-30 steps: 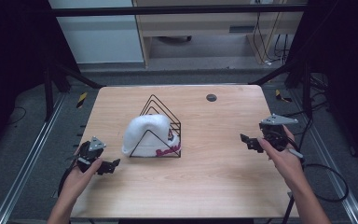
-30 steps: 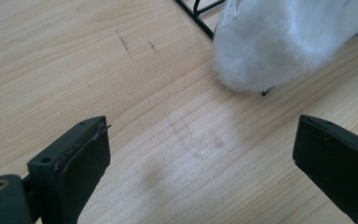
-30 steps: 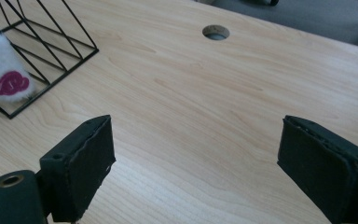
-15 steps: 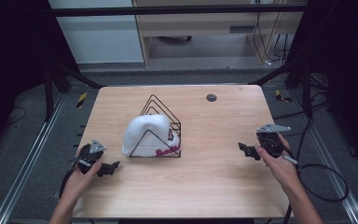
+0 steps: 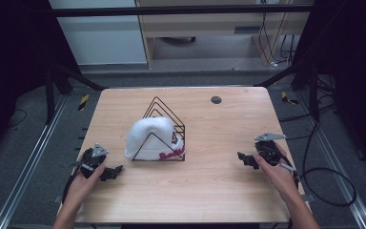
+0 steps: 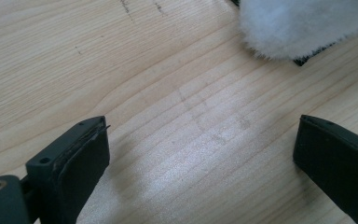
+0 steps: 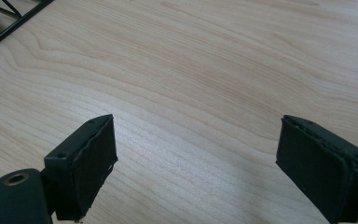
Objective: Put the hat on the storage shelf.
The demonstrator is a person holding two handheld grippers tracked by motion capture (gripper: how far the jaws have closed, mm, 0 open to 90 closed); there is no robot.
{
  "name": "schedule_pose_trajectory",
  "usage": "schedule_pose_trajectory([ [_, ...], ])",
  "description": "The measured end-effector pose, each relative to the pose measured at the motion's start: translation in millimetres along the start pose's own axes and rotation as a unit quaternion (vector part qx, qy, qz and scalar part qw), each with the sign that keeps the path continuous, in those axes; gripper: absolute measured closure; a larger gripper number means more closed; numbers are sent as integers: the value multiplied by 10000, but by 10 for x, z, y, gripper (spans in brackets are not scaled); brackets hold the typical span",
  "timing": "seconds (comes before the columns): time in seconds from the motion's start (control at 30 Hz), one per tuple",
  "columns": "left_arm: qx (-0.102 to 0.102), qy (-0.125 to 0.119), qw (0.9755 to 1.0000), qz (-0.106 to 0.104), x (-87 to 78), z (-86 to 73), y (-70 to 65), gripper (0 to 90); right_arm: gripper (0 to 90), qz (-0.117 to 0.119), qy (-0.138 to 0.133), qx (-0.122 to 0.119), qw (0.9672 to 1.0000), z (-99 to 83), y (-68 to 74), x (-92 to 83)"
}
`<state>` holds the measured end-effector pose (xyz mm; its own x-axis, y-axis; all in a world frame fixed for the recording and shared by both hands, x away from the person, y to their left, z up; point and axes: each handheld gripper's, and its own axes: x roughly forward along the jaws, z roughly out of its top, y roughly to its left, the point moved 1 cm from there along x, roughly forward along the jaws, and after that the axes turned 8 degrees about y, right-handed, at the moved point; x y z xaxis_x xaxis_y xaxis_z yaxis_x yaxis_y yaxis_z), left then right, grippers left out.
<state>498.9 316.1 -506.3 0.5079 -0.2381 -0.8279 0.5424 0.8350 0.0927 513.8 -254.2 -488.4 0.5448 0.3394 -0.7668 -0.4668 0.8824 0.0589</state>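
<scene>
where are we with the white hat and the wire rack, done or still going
Looks done: the white hat sits inside the black wire rack at the middle of the table. In hand: nothing; the left gripper and right gripper rest low near the table's side edges, both open with bare wood between their fingers. Left: apparently nothing, though I can't be sure.

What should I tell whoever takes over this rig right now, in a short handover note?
Left hand-held gripper: open, holding nothing, low over the table near its front left, jaws towards the hat.
Right hand-held gripper: open, holding nothing, near the right edge.
White fluffy hat with pink lettering sits in the black wire rack at mid-table.
Done: neither gripper touches the hat or rack.
Left: probably reach in and grasp the hat.
</scene>
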Motion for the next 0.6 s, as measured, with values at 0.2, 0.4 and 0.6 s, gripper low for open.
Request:
schedule_pose_trajectory([
  [0.2, -43, -32, 10000, -31, 15, 4, 3, 24, 126, 77, 50, 63, 9999, -20, 63, 85],
  [0.4, -262, -314, 9989, -216, 69, -55, 27, 0, 127, 150, 45, 53, 9999, -24, 143, 177],
  [0.6, -265, -311, 9989, -209, 67, -57, 27, 0, 126, 152, 59, 25, 9999, -6, 194, 238],
])
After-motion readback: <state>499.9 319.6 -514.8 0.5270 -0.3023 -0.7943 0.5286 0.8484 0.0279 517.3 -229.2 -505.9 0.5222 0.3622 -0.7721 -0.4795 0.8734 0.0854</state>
